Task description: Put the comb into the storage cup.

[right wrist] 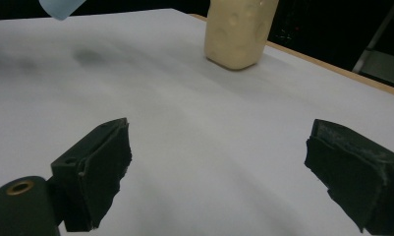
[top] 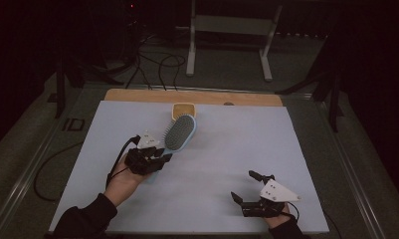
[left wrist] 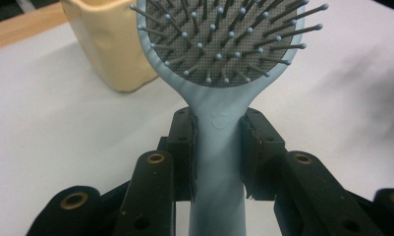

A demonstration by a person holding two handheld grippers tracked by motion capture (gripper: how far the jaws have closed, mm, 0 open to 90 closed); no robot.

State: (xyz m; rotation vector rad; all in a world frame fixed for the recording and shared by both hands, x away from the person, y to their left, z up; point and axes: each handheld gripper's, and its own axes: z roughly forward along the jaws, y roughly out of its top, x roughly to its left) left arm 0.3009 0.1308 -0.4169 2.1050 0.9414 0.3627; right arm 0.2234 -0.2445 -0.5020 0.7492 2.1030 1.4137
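A light blue hairbrush (top: 179,133) with grey bristles is held above the white mat, its head toward the far side. My left gripper (top: 159,155) is shut on its handle (left wrist: 218,162), both pads pressing the sides just below the head (left wrist: 224,39). A yellow cup (top: 182,110) stands beyond the brush head near the mat's far edge, its side close behind the bristles (left wrist: 111,44). My right gripper (top: 243,185) rests low at the near right of the mat, jaws wide apart with nothing between them (right wrist: 214,167). The cup (right wrist: 239,30) stands far ahead of it.
The white mat (top: 227,149) covers a wooden table (top: 137,94) whose bare strip shows at the far edge. Cables and a white stand's legs (top: 227,45) lie on the dark floor beyond the table.
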